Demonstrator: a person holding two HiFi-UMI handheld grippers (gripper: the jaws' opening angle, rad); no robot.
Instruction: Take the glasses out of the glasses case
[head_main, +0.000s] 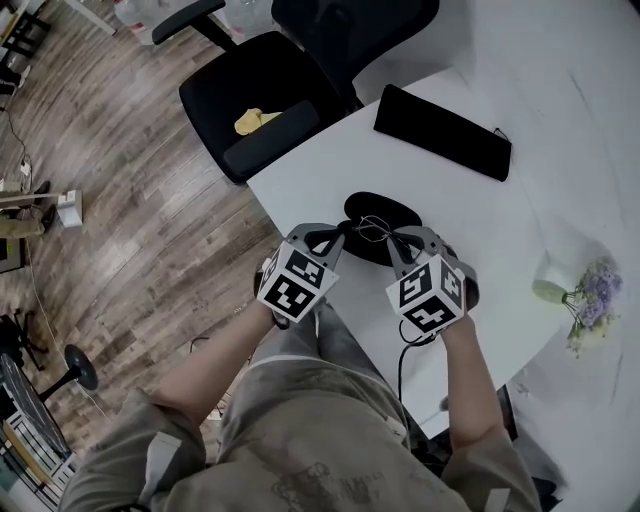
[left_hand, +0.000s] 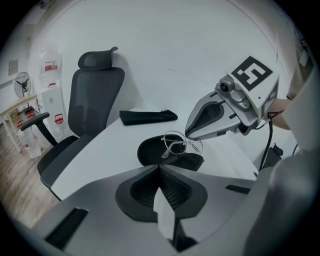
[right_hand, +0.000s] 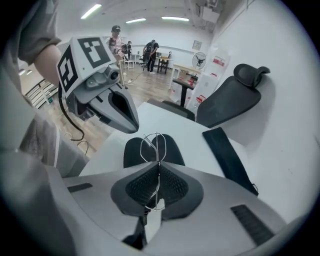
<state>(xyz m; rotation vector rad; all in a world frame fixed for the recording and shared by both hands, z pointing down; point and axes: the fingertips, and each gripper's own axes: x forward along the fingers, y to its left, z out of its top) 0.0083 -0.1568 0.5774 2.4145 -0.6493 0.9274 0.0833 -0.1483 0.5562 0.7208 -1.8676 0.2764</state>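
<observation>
An open black glasses case (head_main: 385, 208) (left_hand: 152, 152) (right_hand: 172, 147) lies on the white table (head_main: 330, 160), near its front edge. Thin wire-rimmed glasses (head_main: 373, 229) (left_hand: 176, 142) (right_hand: 154, 145) hang just above the case, folded. My right gripper (head_main: 392, 240) (left_hand: 187, 136) (right_hand: 158, 165) is shut on their frame and points steeply down. My left gripper (head_main: 338, 235) (left_hand: 159, 167) (right_hand: 135, 127) hovers at the case's left edge. Its jaws are together with nothing between them.
A long black pouch (head_main: 442, 132) (left_hand: 148, 117) (right_hand: 227, 155) lies further back on the table. A black office chair (head_main: 265, 100) (left_hand: 95, 95) (right_hand: 230, 97) stands beyond the table's edge. Pale flowers (head_main: 590, 295) sit at the right. People stand far off (right_hand: 117, 35).
</observation>
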